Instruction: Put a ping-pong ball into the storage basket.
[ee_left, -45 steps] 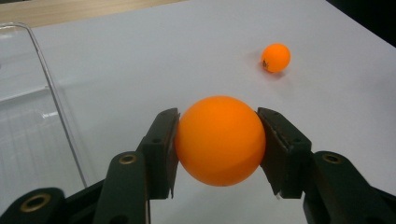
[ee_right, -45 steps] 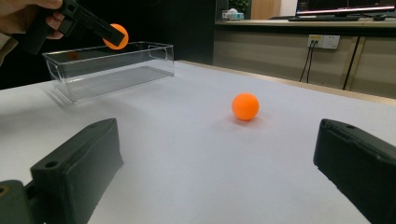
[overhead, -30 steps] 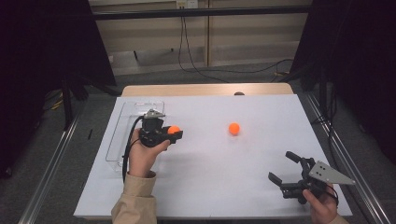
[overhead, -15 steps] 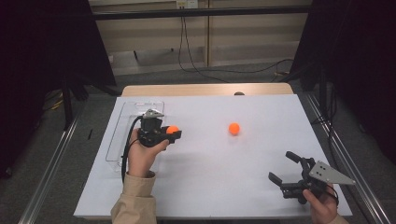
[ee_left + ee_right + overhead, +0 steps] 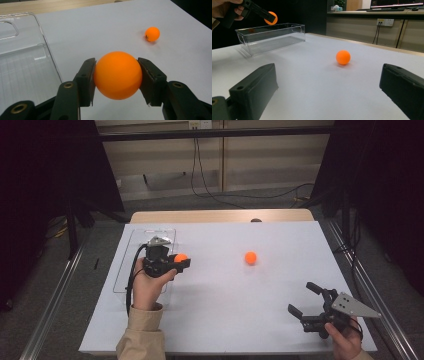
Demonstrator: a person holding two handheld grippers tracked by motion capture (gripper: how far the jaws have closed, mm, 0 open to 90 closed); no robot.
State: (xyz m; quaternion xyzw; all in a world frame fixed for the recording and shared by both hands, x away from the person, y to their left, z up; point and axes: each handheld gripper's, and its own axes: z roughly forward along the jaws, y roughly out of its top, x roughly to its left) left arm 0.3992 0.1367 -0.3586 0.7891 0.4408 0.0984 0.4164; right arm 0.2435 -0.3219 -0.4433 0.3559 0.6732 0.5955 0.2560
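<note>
Ball (image 5: 117, 75), plain orange and smooth, sits pinched between the jaws of the left claw (image 5: 179, 262), lifted off the surface (image 5: 215, 320) just beside the clear bin (image 5: 270, 37); from above the claw hides most of it. Second ball (image 5: 250, 257) rests alone mid-surface, with a small dark mark (image 5: 146, 37) too tiny to read. Right claw (image 5: 306, 301) stands spread wide and empty near the front right corner, its hand cut off by the frame edge.
</note>
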